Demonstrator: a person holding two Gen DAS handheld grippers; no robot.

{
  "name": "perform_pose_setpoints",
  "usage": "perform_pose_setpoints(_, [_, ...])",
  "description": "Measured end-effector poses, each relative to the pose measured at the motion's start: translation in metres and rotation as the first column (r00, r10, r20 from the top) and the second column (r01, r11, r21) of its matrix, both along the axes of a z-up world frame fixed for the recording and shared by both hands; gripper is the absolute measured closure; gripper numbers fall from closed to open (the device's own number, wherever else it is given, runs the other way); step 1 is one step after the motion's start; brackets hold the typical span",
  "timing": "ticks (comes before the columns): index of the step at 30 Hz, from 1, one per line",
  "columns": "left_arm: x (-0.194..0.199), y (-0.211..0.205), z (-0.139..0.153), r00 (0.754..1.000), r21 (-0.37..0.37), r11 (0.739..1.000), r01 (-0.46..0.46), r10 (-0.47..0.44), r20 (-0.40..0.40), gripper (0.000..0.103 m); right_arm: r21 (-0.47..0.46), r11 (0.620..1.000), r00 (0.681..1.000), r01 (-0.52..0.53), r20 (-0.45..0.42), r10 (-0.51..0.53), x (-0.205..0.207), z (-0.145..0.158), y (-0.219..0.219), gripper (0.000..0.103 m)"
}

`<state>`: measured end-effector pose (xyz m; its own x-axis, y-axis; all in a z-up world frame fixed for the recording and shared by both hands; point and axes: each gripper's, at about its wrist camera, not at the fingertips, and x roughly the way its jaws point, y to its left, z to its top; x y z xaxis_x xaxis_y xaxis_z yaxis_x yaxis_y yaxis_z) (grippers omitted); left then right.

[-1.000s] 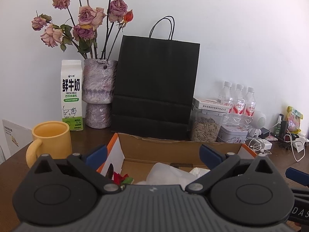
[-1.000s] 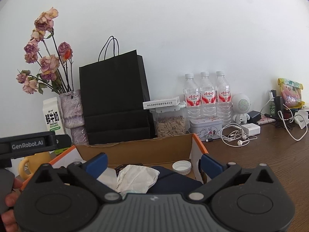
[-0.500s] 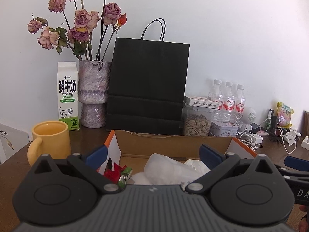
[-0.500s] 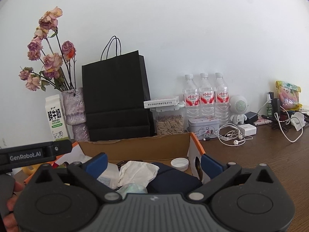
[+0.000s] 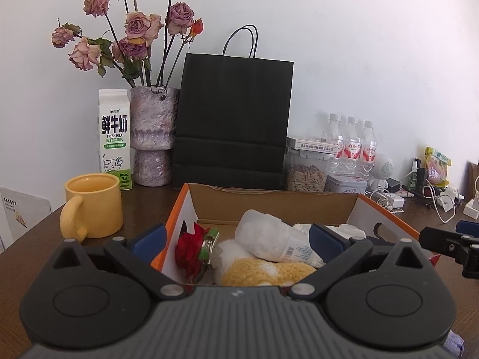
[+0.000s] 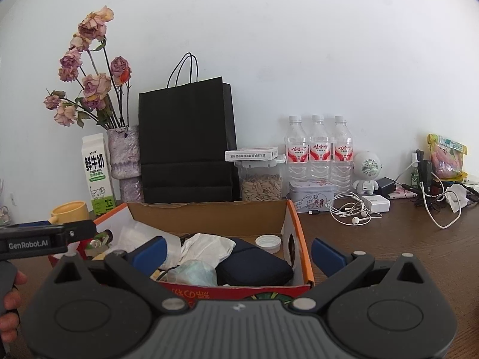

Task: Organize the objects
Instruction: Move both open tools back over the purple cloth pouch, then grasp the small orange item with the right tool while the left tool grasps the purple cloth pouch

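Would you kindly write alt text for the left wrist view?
The open left gripper hovers at a cardboard box holding a white plastic bottle, a red rose and a yellow knit item. A yellow mug stands left; a black paper bag behind.

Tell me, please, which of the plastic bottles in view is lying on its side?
The frosted white bottle inside the cardboard box lies on its side; the three red-labelled water bottles by the wall stand upright.
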<state>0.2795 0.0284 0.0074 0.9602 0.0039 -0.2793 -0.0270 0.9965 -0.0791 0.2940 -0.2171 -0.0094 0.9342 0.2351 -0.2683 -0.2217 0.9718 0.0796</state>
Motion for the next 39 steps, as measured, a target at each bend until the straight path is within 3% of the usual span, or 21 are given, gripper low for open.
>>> perform_pose_setpoints(9, [-0.028, -0.008, -0.006, 0.999, 0.004, 0.999, 0.033, -0.032, -0.034, 0.0, -0.012, 1.0, 1.0, -0.019, -0.024, 0.019, -0.013, -0.003, -0.014, 0.0])
perform_pose_setpoints(16, [-0.043, -0.011, -0.015, 0.993, -0.016, 0.999, 0.043, -0.044, -0.111, 0.0, -0.024, 0.998, 0.995, -0.055, -0.09, 0.053, -0.021, -0.016, -0.017, 0.002])
perform_pose_setpoints(18, [-0.045, -0.01, -0.016, 0.991, -0.021, 0.999, 0.048, -0.05, -0.124, 0.0, -0.045, 0.995, 0.99, -0.09, -0.117, 0.084, -0.024, -0.022, -0.012, 0.007])
perform_pose_setpoints(23, [-0.05, -0.012, -0.018, 0.988, -0.018, 0.998, 0.059, -0.061, -0.145, 0.0, -0.08, 0.986, 0.968, -0.147, -0.214, 0.127, -0.026, -0.035, -0.001, 0.038])
perform_pose_setpoints(25, [-0.049, -0.013, -0.02, 0.985, -0.016, 0.998, 0.065, -0.067, -0.156, 0.0, -0.073, 0.984, 0.958, -0.164, -0.252, 0.141, -0.024, -0.04, 0.001, 0.042])
perform_pose_setpoints(32, [-0.048, -0.018, -0.025, 0.98, -0.004, 0.997, 0.08, -0.079, -0.182, 0.0, -0.072, 0.978, 0.938, -0.196, -0.305, 0.166, -0.018, -0.048, 0.005, 0.088])
perform_pose_setpoints(39, [-0.045, -0.02, -0.028, 0.976, -0.006, 0.996, 0.093, -0.092, -0.198, 0.0, -0.046, 0.978, 0.951, -0.202, -0.249, 0.185, -0.024, -0.04, 0.0, 0.091])
